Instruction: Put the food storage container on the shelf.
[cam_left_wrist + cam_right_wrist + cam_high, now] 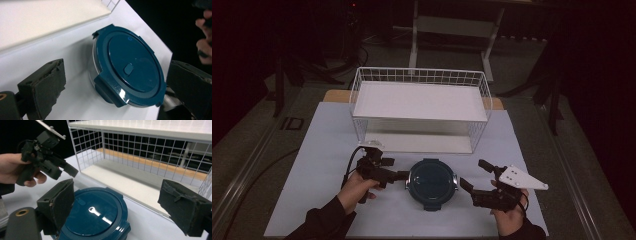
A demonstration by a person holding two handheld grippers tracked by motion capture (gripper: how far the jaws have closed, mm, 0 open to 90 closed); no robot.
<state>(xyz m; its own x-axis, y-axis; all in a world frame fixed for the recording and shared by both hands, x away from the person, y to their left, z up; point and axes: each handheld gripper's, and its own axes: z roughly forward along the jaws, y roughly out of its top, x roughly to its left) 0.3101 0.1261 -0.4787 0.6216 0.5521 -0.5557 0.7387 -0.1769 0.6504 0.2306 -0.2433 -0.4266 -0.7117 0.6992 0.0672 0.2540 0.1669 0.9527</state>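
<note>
A round dark-blue lidded container (431, 183) sits on the white table (327, 150), near the person's edge and just in front of the white wire basket (419, 107). Its lid is on, with clip tabs around the rim and a small button in the middle, as the left gripper view shows (128, 68).

The left gripper (404, 175) is at the left side of the container, its tip very close to the rim; I cannot tell if it touches. Its two jaws stand wide apart and nothing is pressed between them. In its own view the container lies between and beyond the jaws.

The right gripper (473, 176) is at the right side of the container, a little apart from it. Its jaws are also spread wide and hold nothing. In the right gripper view the container (96, 216) lies low between the jaws, and the left gripper (71, 171) is above it, held by the left hand (15, 170).
</note>
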